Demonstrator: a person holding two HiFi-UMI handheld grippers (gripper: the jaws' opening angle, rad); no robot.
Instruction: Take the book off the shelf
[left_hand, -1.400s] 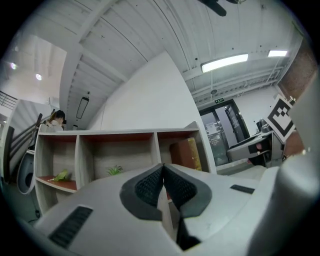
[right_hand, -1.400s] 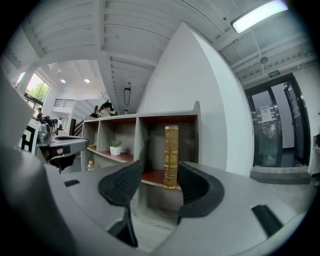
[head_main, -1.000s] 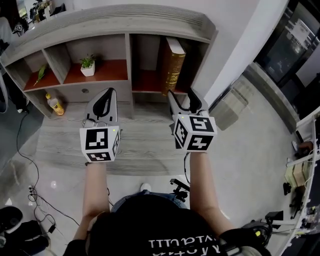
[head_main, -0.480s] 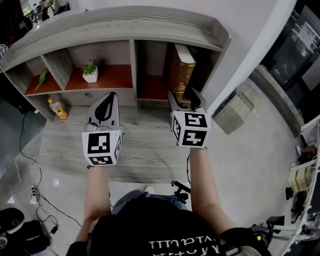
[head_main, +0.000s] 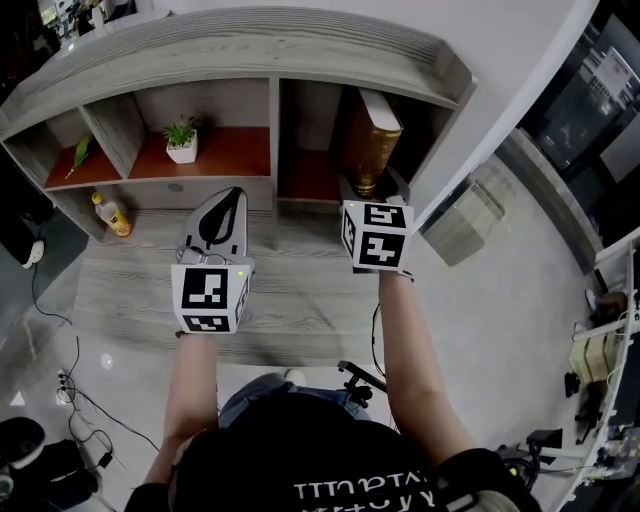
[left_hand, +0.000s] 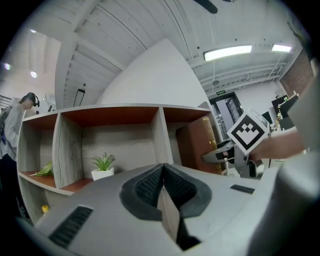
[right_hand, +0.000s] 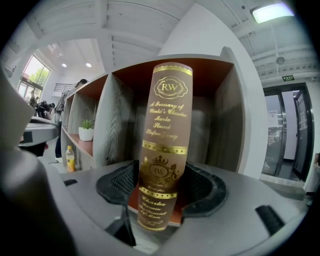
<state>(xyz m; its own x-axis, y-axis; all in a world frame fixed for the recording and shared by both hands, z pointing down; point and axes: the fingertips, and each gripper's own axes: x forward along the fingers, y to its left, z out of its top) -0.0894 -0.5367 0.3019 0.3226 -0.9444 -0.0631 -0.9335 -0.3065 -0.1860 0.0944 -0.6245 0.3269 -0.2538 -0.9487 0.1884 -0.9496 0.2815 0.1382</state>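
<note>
The book (right_hand: 165, 125), with a rounded brown spine embossed in gold, is seen at frame centre, upright in the right-hand compartment of the shelf (head_main: 250, 55), which is grey woodgrain with red-brown boards. Its lower end is flanked by the wide-spread jaws of the right gripper (right_hand: 162, 184); pad contact cannot be made out. In the head view the book's foot is covered by that gripper. The ribbed jaws of the left gripper (left_hand: 162, 170) are pressed together on nothing.
</note>
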